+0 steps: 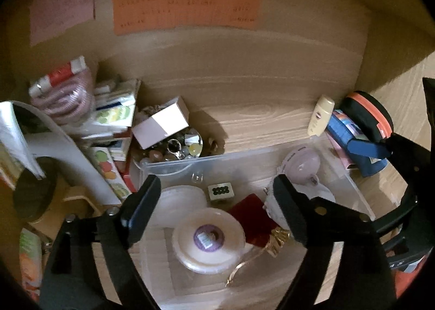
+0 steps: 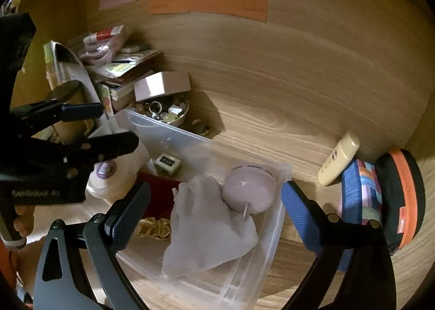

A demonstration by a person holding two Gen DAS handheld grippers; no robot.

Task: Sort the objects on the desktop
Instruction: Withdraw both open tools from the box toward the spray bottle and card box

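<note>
A clear plastic bin [image 1: 217,159] lies on the wooden desk under both grippers. My left gripper [image 1: 214,202] hovers open above a round white jar with a purple label [image 1: 208,239], touching nothing. Beside the jar lie a white lid [image 1: 185,198], a green-dotted tile [image 1: 220,190], a red cloth [image 1: 252,220] and a gold wrapper [image 1: 277,240]. My right gripper [image 2: 212,210] stands open over a white cloth pouch [image 2: 206,225] and a mauve round case [image 2: 248,190] at the bin's [image 2: 276,225] right end, with nothing pressed between its pads. The left gripper [image 2: 117,126] shows at the left, held by a hand.
A cream bottle [image 2: 338,163] and a blue and orange pouch [image 2: 402,195] lean against the right wall. A bowl of trinkets [image 1: 176,146], a pale pink box [image 1: 160,125] and a pile of packets and books [image 1: 108,114] crowd the back left. Coloured notes [image 1: 185,8] hang on the rear panel.
</note>
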